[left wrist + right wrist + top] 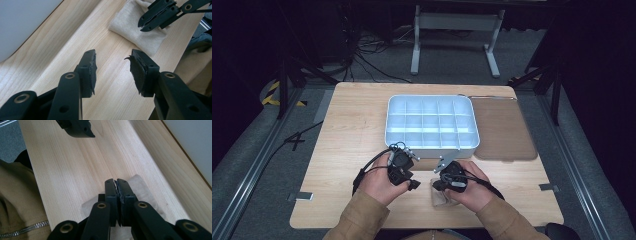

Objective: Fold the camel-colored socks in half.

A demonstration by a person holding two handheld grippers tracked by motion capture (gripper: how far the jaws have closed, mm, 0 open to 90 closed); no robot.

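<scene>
A: From the high view?
B: Both hands sit near the table's [342, 145] front edge — a beige cloth [441, 197] lies under the right gripper [438, 186], the divided tray [430, 145] beyond.

A: Left gripper view?
B: The left gripper [113, 67] is spread over bare wood, the cloth [135, 30] lying ahead.

A: Right gripper view?
B: Jaws pressed together just over the cloth [142, 187] — whether they pinch it, I cannot tell.

beige cloth pouch [140, 32] (flat on table)

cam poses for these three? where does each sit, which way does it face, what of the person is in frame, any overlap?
High view: above the person's side, facing forward and down on the light wooden table and white compartment tray; forearms and both hands show.
Left gripper view: rides the left gripper, jaws apart, facing the beige folded cloth.
Right gripper view: rides the right gripper, jaws together over the cloth; tan sleeve shows.
Shared: cloth, table, and each gripper view catches the other gripper.
</scene>
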